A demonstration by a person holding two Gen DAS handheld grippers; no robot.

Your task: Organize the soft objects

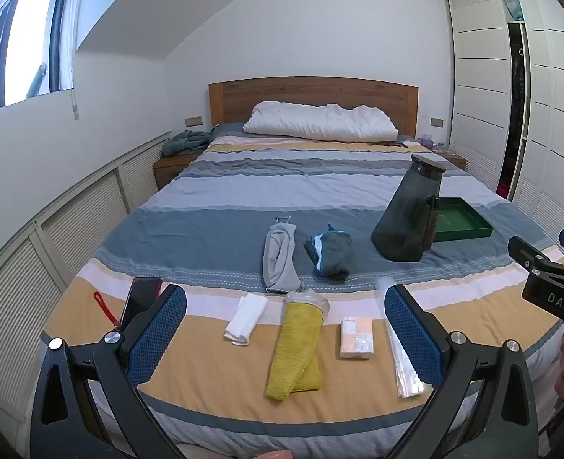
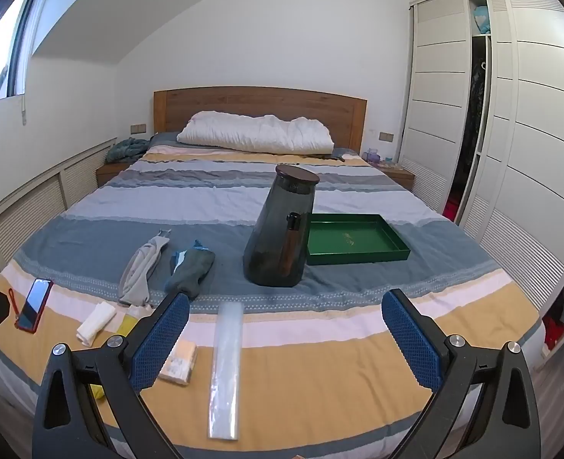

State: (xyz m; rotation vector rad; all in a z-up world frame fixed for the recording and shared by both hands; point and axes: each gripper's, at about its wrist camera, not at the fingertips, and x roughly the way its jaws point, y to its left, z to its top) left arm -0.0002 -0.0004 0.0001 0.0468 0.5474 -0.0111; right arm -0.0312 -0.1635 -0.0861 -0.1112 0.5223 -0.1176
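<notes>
daylight from window | soft shadows | sharp focus | strong fisheye edge warp

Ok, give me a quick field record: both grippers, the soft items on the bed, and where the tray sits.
left gripper: open, empty, above the bed's foot
right gripper: open, empty
yellow towel: rolled, near edge
white cloth: folded, left of the towel
grey pouch: further up the bed
dark blue cloth: bundled, right of the pouch
green tray: empty, touching or just behind the dark jug
</notes>
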